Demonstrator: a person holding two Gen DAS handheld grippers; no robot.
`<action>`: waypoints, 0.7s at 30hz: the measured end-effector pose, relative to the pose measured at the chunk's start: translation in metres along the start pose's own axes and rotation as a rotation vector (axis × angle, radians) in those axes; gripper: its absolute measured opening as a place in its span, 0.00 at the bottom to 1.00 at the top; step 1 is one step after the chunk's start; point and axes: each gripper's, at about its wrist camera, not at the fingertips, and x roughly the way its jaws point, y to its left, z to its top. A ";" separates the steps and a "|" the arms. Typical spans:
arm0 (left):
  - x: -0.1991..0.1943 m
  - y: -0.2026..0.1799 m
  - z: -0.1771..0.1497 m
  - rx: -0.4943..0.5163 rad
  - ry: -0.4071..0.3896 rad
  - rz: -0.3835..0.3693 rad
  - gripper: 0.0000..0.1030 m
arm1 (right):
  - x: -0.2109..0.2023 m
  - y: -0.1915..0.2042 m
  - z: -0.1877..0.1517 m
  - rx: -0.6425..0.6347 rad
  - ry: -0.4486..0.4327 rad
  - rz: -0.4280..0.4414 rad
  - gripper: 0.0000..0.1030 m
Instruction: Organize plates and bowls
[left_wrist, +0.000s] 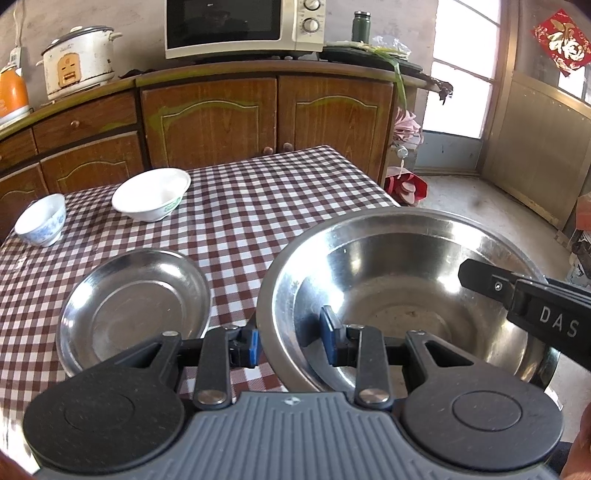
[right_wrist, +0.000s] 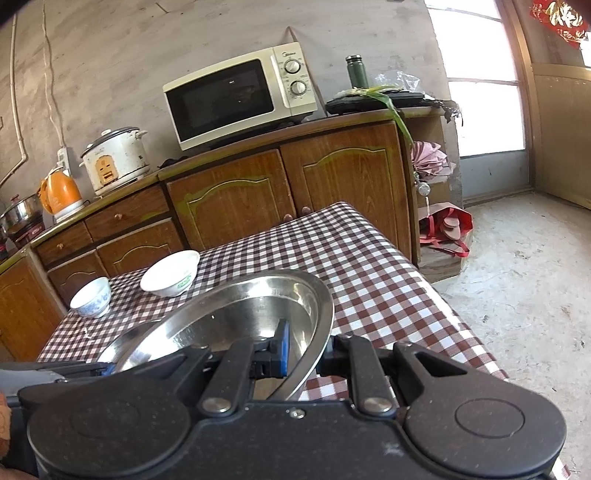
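A large steel bowl (left_wrist: 399, 280) hangs over the right front corner of the checked table (left_wrist: 258, 206), held by both grippers. My left gripper (left_wrist: 291, 339) is shut on its near left rim, one blue pad inside and one outside. My right gripper (right_wrist: 306, 350) is shut on the bowl's (right_wrist: 236, 317) right rim; one of its black fingers (left_wrist: 491, 284) reaches over that rim in the left wrist view. A shallow steel plate (left_wrist: 136, 310) lies on the cloth just left of the bowl. Farther back stand a white bowl (left_wrist: 151, 194) and a small blue-patterned bowl (left_wrist: 40, 219).
A wooden cabinet (left_wrist: 266, 118) runs behind the table, carrying a microwave (left_wrist: 243, 26), a rice cooker (left_wrist: 77, 59) and an orange kettle (left_wrist: 13, 92). Right of the table lies bare concrete floor (right_wrist: 517, 288), with a red bag (right_wrist: 447, 229) by the cabinet's end.
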 end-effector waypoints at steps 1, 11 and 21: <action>-0.001 0.002 0.000 -0.002 -0.002 0.003 0.32 | -0.001 0.002 -0.001 -0.003 0.001 0.003 0.18; -0.011 0.015 -0.009 -0.012 -0.006 0.031 0.32 | -0.004 0.019 -0.008 -0.019 0.010 0.026 0.18; -0.023 0.027 -0.016 -0.023 -0.016 0.065 0.32 | -0.006 0.035 -0.015 -0.043 0.020 0.056 0.18</action>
